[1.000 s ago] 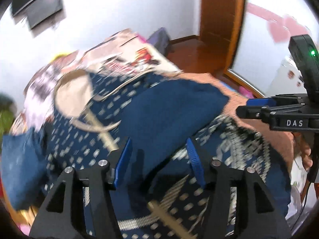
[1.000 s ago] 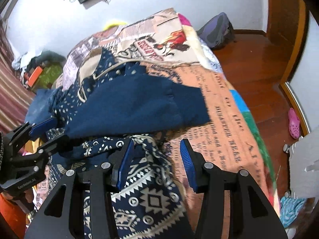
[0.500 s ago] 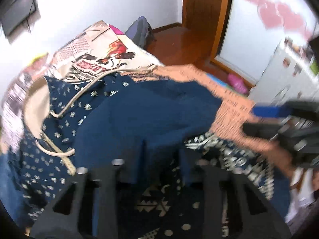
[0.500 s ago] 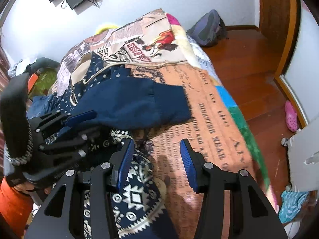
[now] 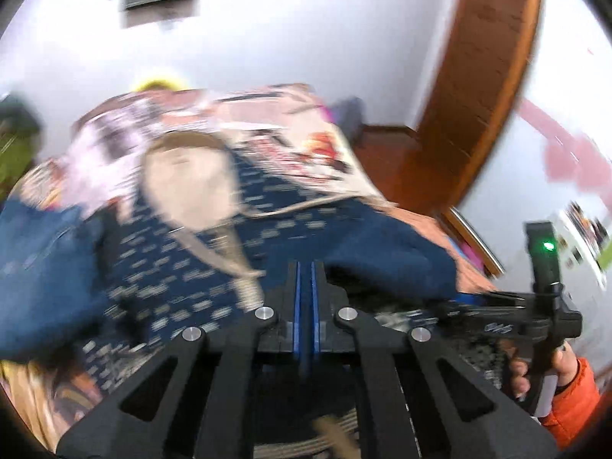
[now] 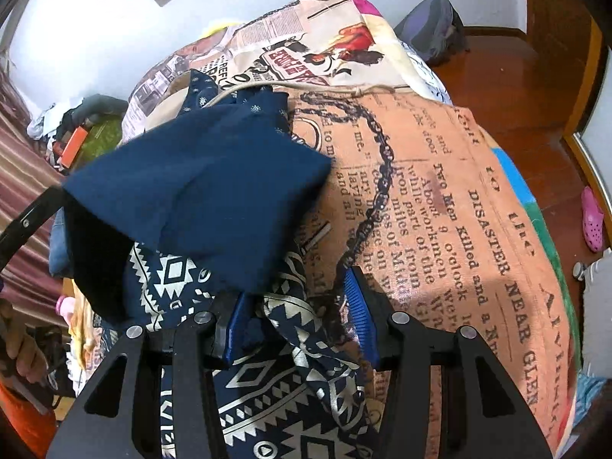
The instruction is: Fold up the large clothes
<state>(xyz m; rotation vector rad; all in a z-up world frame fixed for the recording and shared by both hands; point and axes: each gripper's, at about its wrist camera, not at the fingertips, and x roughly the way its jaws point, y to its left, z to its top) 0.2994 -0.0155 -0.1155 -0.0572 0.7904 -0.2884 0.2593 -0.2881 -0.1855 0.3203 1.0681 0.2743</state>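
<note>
Left wrist view, blurred: left gripper [image 5: 305, 290] with jaws pressed together, whether on fabric cannot be told; navy garment [image 5: 367, 252] spread just beyond on the bed [image 5: 290, 130]; right gripper [image 5: 478, 304] at the right edge.

Right wrist view: jaws apart, straddling patterned folds; plain navy part lifted at left, draped over the newsprint bedspread [image 6: 440, 191].
</note>
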